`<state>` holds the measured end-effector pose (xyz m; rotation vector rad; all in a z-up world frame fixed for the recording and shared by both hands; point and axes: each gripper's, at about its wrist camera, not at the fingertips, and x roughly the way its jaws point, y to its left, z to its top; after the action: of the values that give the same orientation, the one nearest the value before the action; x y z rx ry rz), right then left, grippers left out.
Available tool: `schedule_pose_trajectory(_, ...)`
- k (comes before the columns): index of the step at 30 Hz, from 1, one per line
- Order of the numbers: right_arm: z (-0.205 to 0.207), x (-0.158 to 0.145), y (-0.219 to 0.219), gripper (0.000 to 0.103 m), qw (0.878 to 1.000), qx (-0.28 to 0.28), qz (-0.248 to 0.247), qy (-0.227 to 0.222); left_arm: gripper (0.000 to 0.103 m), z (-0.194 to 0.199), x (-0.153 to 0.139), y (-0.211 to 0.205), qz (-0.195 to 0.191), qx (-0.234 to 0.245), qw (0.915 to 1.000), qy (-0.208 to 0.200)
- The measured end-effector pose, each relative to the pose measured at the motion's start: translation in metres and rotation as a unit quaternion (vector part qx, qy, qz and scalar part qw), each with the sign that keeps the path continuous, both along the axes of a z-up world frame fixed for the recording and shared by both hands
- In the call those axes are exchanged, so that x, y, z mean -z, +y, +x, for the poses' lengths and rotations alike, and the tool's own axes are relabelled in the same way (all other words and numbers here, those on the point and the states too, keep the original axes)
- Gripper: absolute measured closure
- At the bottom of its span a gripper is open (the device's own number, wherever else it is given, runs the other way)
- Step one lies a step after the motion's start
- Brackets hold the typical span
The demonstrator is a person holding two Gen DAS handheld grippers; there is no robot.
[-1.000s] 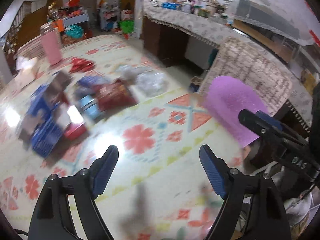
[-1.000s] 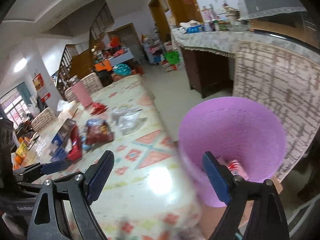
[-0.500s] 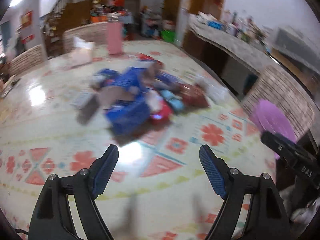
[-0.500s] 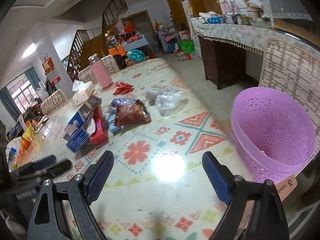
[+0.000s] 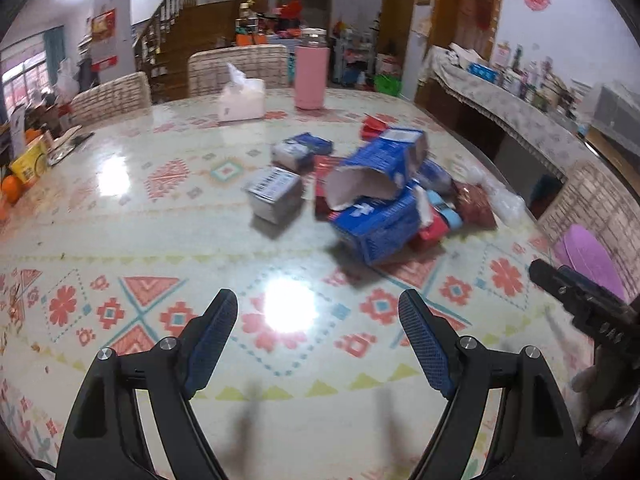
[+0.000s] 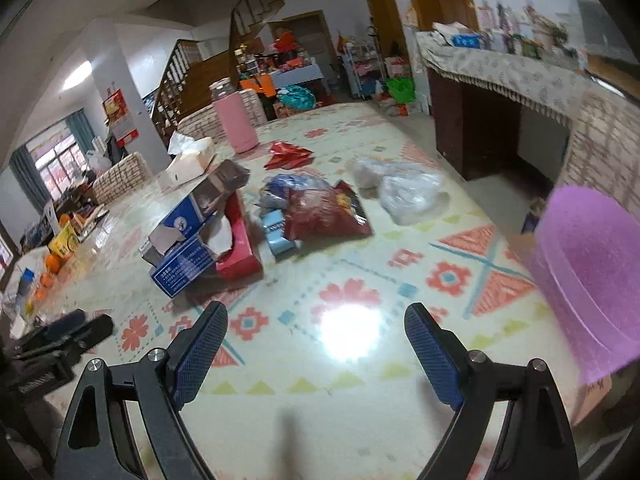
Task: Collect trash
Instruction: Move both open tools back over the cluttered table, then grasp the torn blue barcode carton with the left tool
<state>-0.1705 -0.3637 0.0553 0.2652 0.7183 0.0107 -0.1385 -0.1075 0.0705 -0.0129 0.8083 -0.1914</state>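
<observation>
Left claw (image 5: 318,340) and right claw (image 6: 316,346): both hanging spread and empty over the tabletop (image 6: 360,420). Trash pile, led by a torn blue carton (image 5: 380,208), lying mid-tabletop; purple basket (image 6: 592,280) standing beside the tabletop's edge.

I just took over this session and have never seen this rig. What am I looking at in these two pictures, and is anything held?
A person holds two handheld grippers, each with a fisheye camera looking along its blue-padded fingers. One picture is from the left gripper, the other from the right gripper. Both are open and hold nothing, above a patterned table. On it lies trash: a torn blue carton, a small grey box, a dark red snack bag, a clear plastic bag, and also a tissue box and a pink bottle. A purple basket stands at the table's right edge.
</observation>
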Motion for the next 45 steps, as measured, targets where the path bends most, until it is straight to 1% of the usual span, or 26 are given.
schedule_pose_trajectory(3, 0.015, 0.004, 0.012, 0.01, 1.0, -0.012, -0.018, -0.006, 0.021, 0.006, -0.004, 0.009, -0.004, -0.001, 1.0, 0.001)
schedule_pose_trajectory(6, 0.029, 0.012, 0.02, 0.01, 0.999, -0.022, -0.026, -0.001, 0.021, 0.012, -0.009, 0.011, 0.011, 0.002, 0.9999, -0.011)
schedule_pose_trajectory(8, 0.038, 0.015, 0.022, 0.01, 0.999, -0.027, -0.019, 0.007, 0.021, 0.018, -0.012, 0.008, 0.026, 0.008, 0.9995, -0.016)
schedule_pose_trajectory(9, 0.039, 0.015, 0.022, 0.01, 1.0, -0.027, -0.015, 0.002, 0.021, 0.023, -0.013, 0.006, 0.031, 0.011, 0.9993, -0.016)
schedule_pose_trajectory(12, 0.042, 0.015, 0.021, 0.01, 1.0, -0.024, -0.01, -0.003, 0.021, 0.036, -0.018, -0.002, 0.036, 0.026, 0.9989, -0.018)
schedule_pose_trajectory(16, 0.038, 0.017, 0.011, 0.01, 1.0, -0.018, 0.021, -0.011, 0.021, 0.057, -0.029, -0.018, 0.044, 0.051, 0.9973, -0.027)
schedule_pose_trajectory(19, 0.036, 0.018, 0.003, 0.01, 0.999, -0.006, 0.043, -0.019, 0.021, 0.076, -0.033, -0.037, 0.061, 0.072, 0.9949, -0.034)
schedule_pose_trajectory(20, 0.035, 0.018, 0.002, 0.01, 0.999, -0.004, 0.046, -0.02, 0.021, 0.085, -0.033, -0.046, 0.071, 0.081, 0.9937, -0.032)
schedule_pose_trajectory(26, 0.036, 0.017, 0.004, 0.01, 0.998, -0.016, 0.052, -0.023, 0.021, 0.129, -0.025, -0.081, 0.097, 0.117, 0.9883, -0.009)
schedule_pose_trajectory(31, 0.033, 0.017, 0.003, 0.01, 0.998, -0.021, 0.058, -0.032, 0.021, 0.156, -0.011, -0.094, 0.099, 0.136, 0.9856, 0.018)
schedule_pose_trajectory(35, 0.033, 0.016, 0.002, 0.01, 0.997, -0.026, 0.063, -0.035, 0.021, 0.166, 0.003, -0.105, 0.102, 0.153, 0.9818, 0.05)
schedule_pose_trajectory(36, 0.032, 0.016, 0.002, 0.009, 0.997, -0.027, 0.065, -0.036, 0.026, 0.167, 0.005, -0.106, 0.098, 0.154, 0.9817, 0.057)
schedule_pose_trajectory(37, 0.032, 0.016, 0.002, 0.009, 0.997, -0.028, 0.066, -0.037, 0.046, 0.167, 0.006, -0.106, 0.092, 0.154, 0.982, 0.06)
schedule_pose_trajectory(38, 0.032, 0.016, 0.002, 0.009, 0.997, -0.028, 0.067, -0.038, 0.049, 0.166, 0.007, -0.106, 0.083, 0.157, 0.9819, 0.067)
schedule_pose_trajectory(40, 0.032, 0.016, 0.002, 0.009, 0.996, -0.029, 0.068, -0.039, 0.057, 0.161, 0.004, -0.104, 0.08, 0.151, 0.9834, 0.06)
schedule_pose_trajectory(41, 0.032, 0.016, 0.002, 0.009, 0.996, -0.03, 0.069, -0.038, 0.057, 0.157, 0.001, -0.102, 0.079, 0.148, 0.9843, 0.057)
schedule_pose_trajectory(45, 0.032, 0.016, 0.002, 0.009, 0.996, -0.03, 0.07, -0.039, 0.057, 0.138, -0.017, -0.085, 0.042, 0.135, 0.989, 0.042)
